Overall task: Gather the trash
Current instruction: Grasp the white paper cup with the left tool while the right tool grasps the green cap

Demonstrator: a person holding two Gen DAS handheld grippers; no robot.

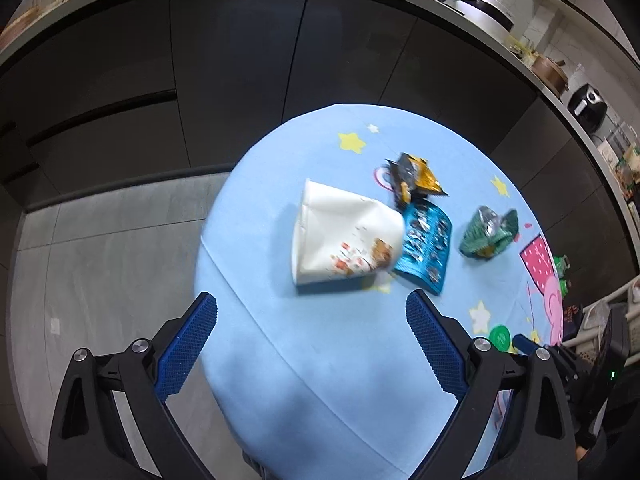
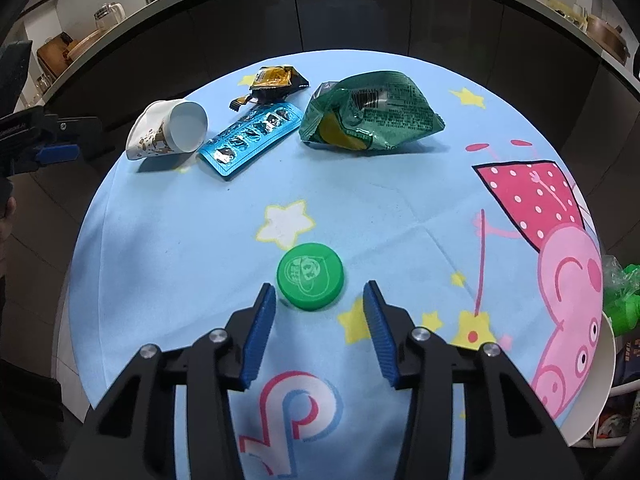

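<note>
A round counter (image 2: 200, 240) draped in smooth blue printed cloth is seen, the right tongs (image 2: 320, 300) spread just short of a glossy green plastic cap (image 2: 311, 281), the left tongs (image 1: 312, 312) spread empty near it.

Cup (image 2: 168, 130) left of blister pack (image 2: 250, 136)

Both grippers, left gripper (image 1: 311, 312) and right gripper (image 2: 319, 300), share one build: black angular linkage arms, round silver screws at the joints, and blue fingers (image 2: 260, 336) with ribbed, textured faces.
</note>
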